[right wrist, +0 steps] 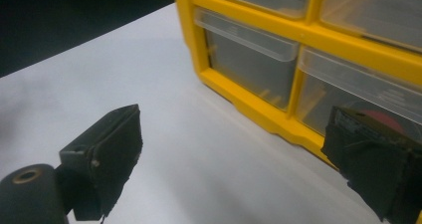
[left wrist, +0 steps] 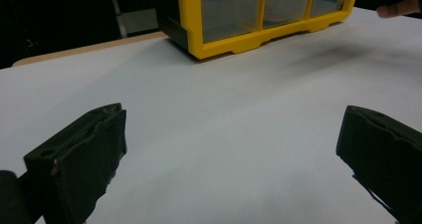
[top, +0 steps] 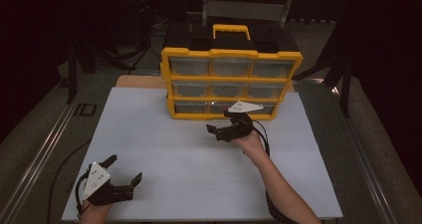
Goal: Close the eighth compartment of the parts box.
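White table bears yellow organizer; right tongs near.

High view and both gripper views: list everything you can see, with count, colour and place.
Yellow plastic organiser cabinet with clear drawers: one, yellow frame, standing at the far middle of the board.
Clear plastic drawers: nine, in three rows of three, all shut.
Yellow carry handle: one, on top of the cabinet.
White board: one, covering the table.
Left tongs: black, open, near left corner of the board.
Right tongs: black, open, in front of the cabinet's bottom row.
Forearm: one, behind the right tongs.
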`<state>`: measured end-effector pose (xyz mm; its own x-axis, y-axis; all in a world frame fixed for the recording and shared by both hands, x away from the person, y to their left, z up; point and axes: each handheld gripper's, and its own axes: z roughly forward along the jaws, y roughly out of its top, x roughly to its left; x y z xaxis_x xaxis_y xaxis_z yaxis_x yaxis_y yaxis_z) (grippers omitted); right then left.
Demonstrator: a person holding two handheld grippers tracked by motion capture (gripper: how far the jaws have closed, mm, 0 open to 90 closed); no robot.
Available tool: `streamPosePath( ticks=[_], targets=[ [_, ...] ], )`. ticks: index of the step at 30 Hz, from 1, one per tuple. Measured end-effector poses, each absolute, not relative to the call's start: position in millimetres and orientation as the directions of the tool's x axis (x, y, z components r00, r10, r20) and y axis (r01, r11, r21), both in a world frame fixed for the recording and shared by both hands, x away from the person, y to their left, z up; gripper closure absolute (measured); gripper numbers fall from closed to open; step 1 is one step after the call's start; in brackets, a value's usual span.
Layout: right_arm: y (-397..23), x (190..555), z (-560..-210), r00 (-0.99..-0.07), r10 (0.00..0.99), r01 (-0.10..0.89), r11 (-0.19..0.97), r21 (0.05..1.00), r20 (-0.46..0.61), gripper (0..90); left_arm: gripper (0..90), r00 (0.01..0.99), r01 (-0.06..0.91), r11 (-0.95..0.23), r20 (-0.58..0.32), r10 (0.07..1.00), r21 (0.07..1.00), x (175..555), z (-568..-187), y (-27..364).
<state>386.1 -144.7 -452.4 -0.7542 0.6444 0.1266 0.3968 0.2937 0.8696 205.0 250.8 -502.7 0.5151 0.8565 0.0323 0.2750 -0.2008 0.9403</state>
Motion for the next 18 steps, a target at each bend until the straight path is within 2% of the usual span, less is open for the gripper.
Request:
streamPosePath(
  ticks=[18],
  targets=[
    [-166,347,-415,-0.830,0.549,0.287,0.273,0.918,0.096,8.3,0.2,0.509,0.273,-0.200,0.035,0.860,0.941,204,-502,252]
  ],
)
